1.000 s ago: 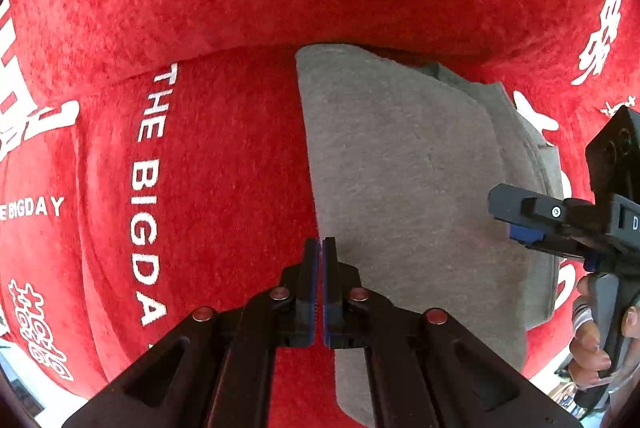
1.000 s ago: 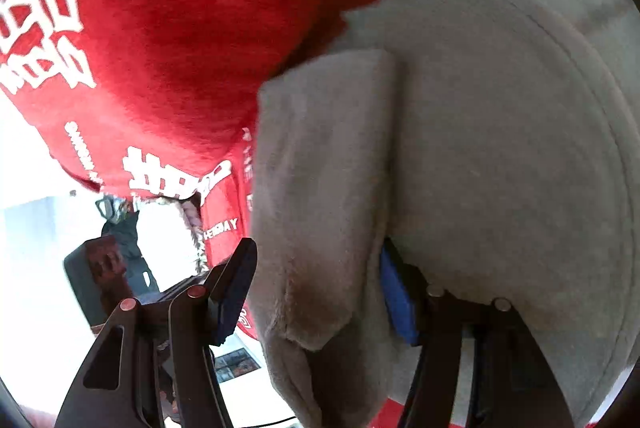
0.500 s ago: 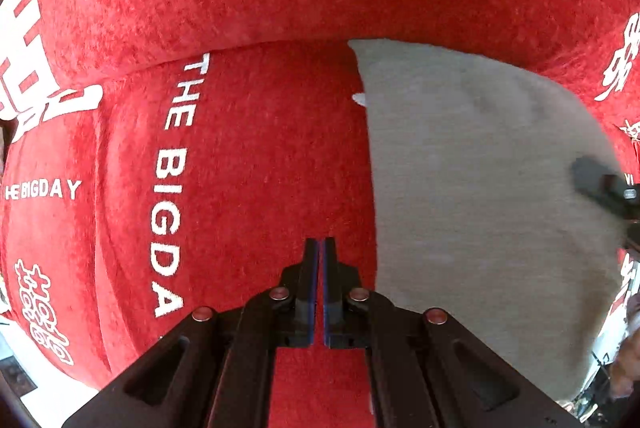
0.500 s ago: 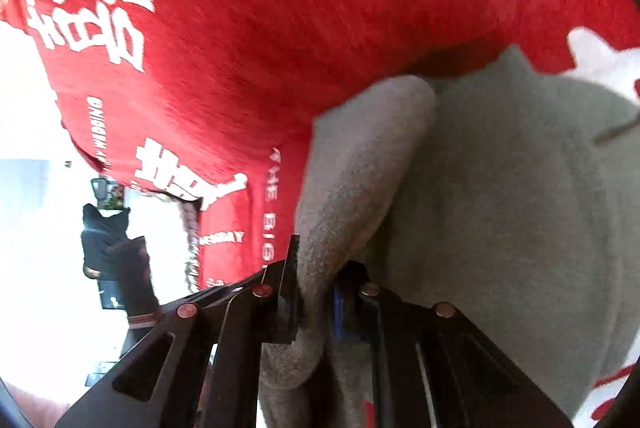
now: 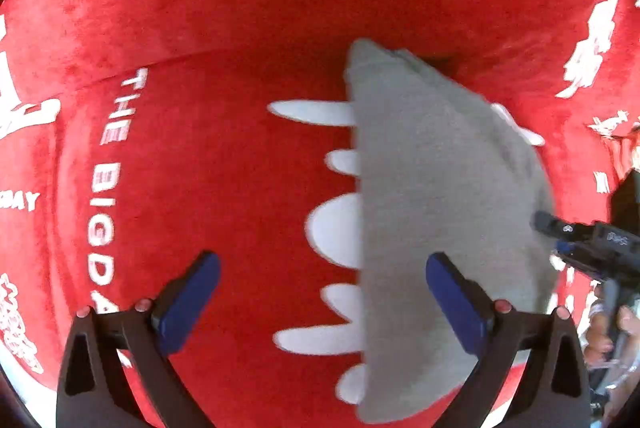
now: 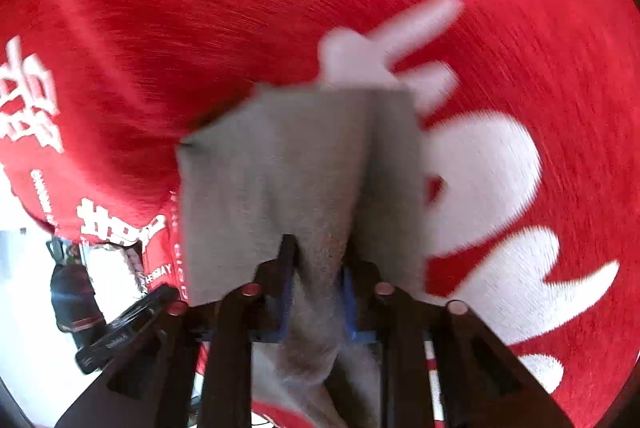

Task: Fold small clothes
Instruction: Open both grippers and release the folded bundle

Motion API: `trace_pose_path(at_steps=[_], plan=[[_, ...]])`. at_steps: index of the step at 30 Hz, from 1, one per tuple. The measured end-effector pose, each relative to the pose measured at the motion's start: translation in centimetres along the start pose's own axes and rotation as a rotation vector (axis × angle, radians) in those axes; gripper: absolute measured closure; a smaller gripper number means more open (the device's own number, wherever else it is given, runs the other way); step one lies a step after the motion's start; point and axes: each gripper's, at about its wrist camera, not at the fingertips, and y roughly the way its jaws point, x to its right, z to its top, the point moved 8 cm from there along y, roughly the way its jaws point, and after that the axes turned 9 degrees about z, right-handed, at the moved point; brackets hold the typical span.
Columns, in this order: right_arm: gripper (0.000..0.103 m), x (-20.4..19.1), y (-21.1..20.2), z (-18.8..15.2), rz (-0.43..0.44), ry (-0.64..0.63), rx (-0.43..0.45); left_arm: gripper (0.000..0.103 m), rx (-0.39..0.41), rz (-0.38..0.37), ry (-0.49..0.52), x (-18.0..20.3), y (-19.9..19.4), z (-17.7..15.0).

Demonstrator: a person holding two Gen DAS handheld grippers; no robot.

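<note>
two grippers, one grey garment [image 5: 440, 212] on the red plush cloth [image 5: 224, 28].
my left gripper [image 5: 320, 292] is opening, jaws wide, nothing between them; the garment's long straight edge runs away from me just inside my right-hand finger. my right gripper [image 6: 316, 268] is nearer, jaws opening around a soft fleecy fold, seemingly still pinched, though blurred.

The garment [image 5: 440, 208] lay flat on the printed cloth [image 5: 240, 8], right of the lettering [image 5: 104, 180]. The left gripper [image 5: 320, 292] hung above its left edge; the right gripper [image 6: 316, 268] sat at its opposite side, a fold between its jaws.
</note>
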Motion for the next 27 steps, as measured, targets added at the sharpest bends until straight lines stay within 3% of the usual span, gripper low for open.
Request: trace_pose_path(at_steps=[7,8,9,11,13,15,17,19,21,24,25,26,27], plan=[[0.070,-1.3,0.5,0.7,0.024,-0.019,0.015,0.000,0.032,0.068,0.023,1.9,1.7,1.3],[0.073,-1.5,0.5,1.0,0.014,-0.025,0.015,0.000,0.023,0.088,0.015,1.9,2.2,1.5],[0.086,-1.7,0.3,1.0,0.012,-0.033,0.012,0.000,0.014,0.117,0.015,1.8,2.9,1.6],[0.088,-2.8,-0.5,0.9,0.001,-0.093,0.016,0.000,-0.015,0.155,0.021,1.6,4.2,1.5],[0.089,-4.5,-1.3,0.5,-0.023,-0.173,0.034,0.000,-0.054,0.135,0.019,1.7,5.4,1.3],[0.089,-5.8,-2.5,0.4,-0.026,-0.229,0.061,0.000,-0.035,0.137,0.004,1.7,5.9,1.4],[0.089,-5.8,-2.8,0.6,-0.038,-0.241,0.064,0.000,-0.001,0.142,-0.007,2.0,6.1,1.7],[0.089,-4.0,-2.0,0.9,-0.111,-0.230,0.040,0.000,0.005,0.128,-0.021,2.4,6.5,1.8],[0.085,-1.3,-0.2,0.7,-0.214,-0.205,-0.023,0.000,0.003,0.138,-0.015,2.9,7.7,2.0],[0.081,0.1,-0.8,0.4,-0.189,-0.109,-0.005,0.000,0.033,0.183,0.031,3.4,8.3,2.6],[0.075,0.3,-1.3,0.4,-0.208,-0.096,0.005,0.000,0.048,0.196,0.046,3.6,8.3,2.7],[0.062,0.4,-2.0,0.3,-0.244,-0.090,0.014,0.000,0.056,0.203,0.062,3.7,8.4,2.8],[0.062,0.3,-2.7,0.2,-0.254,-0.090,0.022,0.000,0.057,0.200,0.073,3.6,8.2,2.9]])
